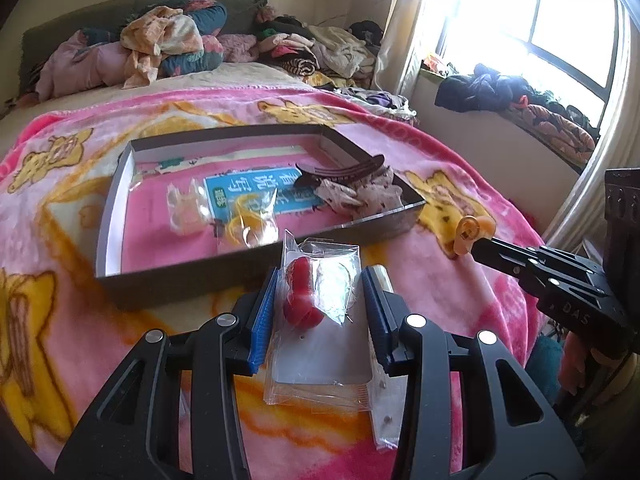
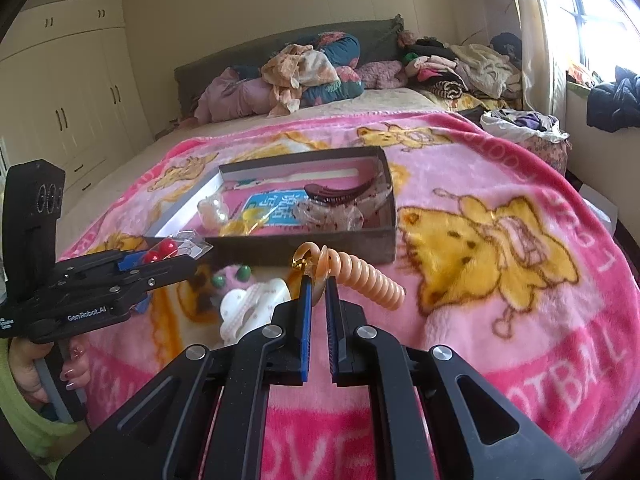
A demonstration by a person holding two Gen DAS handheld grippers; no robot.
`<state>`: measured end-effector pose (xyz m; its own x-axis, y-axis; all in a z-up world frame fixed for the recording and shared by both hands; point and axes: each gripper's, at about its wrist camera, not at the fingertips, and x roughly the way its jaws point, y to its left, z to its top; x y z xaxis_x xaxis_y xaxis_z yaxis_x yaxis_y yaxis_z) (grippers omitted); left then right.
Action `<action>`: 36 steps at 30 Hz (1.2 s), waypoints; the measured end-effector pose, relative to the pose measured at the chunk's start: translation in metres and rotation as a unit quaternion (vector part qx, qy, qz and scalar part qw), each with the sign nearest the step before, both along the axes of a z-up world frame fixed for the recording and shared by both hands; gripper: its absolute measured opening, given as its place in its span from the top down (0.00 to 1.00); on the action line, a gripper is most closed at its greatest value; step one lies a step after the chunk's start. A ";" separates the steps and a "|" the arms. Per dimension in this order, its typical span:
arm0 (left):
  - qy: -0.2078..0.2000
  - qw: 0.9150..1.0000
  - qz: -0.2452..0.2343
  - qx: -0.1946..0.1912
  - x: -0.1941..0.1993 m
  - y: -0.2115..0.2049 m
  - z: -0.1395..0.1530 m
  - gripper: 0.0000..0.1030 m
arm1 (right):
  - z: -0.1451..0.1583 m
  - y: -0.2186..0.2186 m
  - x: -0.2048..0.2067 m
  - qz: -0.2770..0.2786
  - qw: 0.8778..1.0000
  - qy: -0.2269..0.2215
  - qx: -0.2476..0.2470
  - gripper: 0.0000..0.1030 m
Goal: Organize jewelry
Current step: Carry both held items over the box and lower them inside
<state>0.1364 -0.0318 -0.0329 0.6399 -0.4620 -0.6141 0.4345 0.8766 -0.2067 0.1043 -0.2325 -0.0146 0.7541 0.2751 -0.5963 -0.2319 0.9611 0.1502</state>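
My left gripper (image 1: 320,276) is shut on a clear plastic packet (image 1: 320,292) with red beads inside, held above the blanket just in front of the grey shallow box (image 1: 256,258). From the right wrist view this packet (image 2: 168,249) sticks out of the left gripper (image 2: 180,258) near the box's (image 2: 304,246) left corner. My right gripper (image 2: 318,282) is shut on a peach spiral hair tie (image 2: 368,280) with a gold clasp, close to the box's front wall. The left wrist view shows the hair tie (image 1: 474,230) at the right gripper's (image 1: 478,244) tip.
The box holds a dark red claw clip (image 2: 340,196), a floral scrunchie (image 1: 360,194) and small packets (image 1: 248,220). A white pearl clip (image 2: 256,304) and a pink piece with green beads (image 2: 236,274) lie on the pink blanket (image 2: 500,320). Piled clothes (image 2: 312,68) fill the bed's far end.
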 end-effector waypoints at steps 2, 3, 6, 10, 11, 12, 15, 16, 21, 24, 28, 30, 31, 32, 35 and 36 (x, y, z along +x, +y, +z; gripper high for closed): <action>-0.002 1.000 0.003 -0.004 0.005 0.001 0.003 0.69 | 0.002 0.001 0.003 0.001 1.000 -0.001 0.001 0.93; -0.003 1.000 0.005 -0.006 0.007 0.002 0.004 0.69 | 0.002 0.002 0.005 0.002 1.000 -0.001 0.000 0.93; -0.008 1.000 0.010 -0.011 0.013 0.004 0.008 0.69 | 0.005 0.005 0.010 0.005 1.000 -0.002 -0.002 0.93; -0.014 1.000 0.016 -0.017 0.022 0.007 0.012 0.69 | 0.008 0.008 0.018 0.008 1.000 -0.005 -0.003 0.93; -0.015 1.000 0.018 -0.018 0.024 0.007 0.013 0.69 | 0.010 0.009 0.020 0.009 1.000 -0.007 -0.003 0.93; -0.016 0.999 0.020 -0.019 0.027 0.008 0.013 0.69 | 0.011 0.010 0.022 0.010 1.000 -0.008 -0.003 0.93; -0.020 0.999 0.026 -0.022 0.035 0.011 0.016 0.69 | 0.015 0.012 0.029 0.011 1.000 -0.013 -0.005 0.93; -0.022 0.999 0.027 -0.023 0.037 0.012 0.017 0.69 | 0.017 0.013 0.031 0.012 1.000 -0.015 -0.004 0.93; -0.030 0.999 0.034 -0.023 0.047 0.015 0.021 0.69 | 0.025 0.016 0.041 0.015 1.000 -0.026 -0.008 0.93; -0.037 0.998 0.039 -0.021 0.052 0.015 0.023 0.69 | 0.029 0.017 0.048 0.017 0.999 -0.031 -0.010 0.93; -0.040 0.998 0.043 -0.021 0.060 0.016 0.025 0.69 | 0.033 0.019 0.056 0.019 0.999 -0.035 -0.012 0.93; -0.040 0.998 0.046 -0.019 0.064 0.017 0.025 0.69 | 0.034 0.019 0.060 0.020 0.999 -0.037 -0.013 0.93; -0.041 0.998 0.047 -0.017 0.065 0.017 0.025 0.69 | 0.034 0.020 0.063 0.020 0.999 -0.038 -0.014 0.93; -0.042 0.998 0.049 -0.016 0.068 0.017 0.025 0.69 | 0.035 0.020 0.065 0.021 0.999 -0.039 -0.013 0.93; -0.041 0.998 0.055 -0.014 0.074 0.020 0.024 0.69 | 0.038 0.023 0.073 0.023 0.999 -0.043 -0.016 0.93; -0.041 0.997 0.057 -0.013 0.075 0.020 0.023 0.69 | 0.039 0.023 0.076 0.023 0.999 -0.044 -0.016 0.93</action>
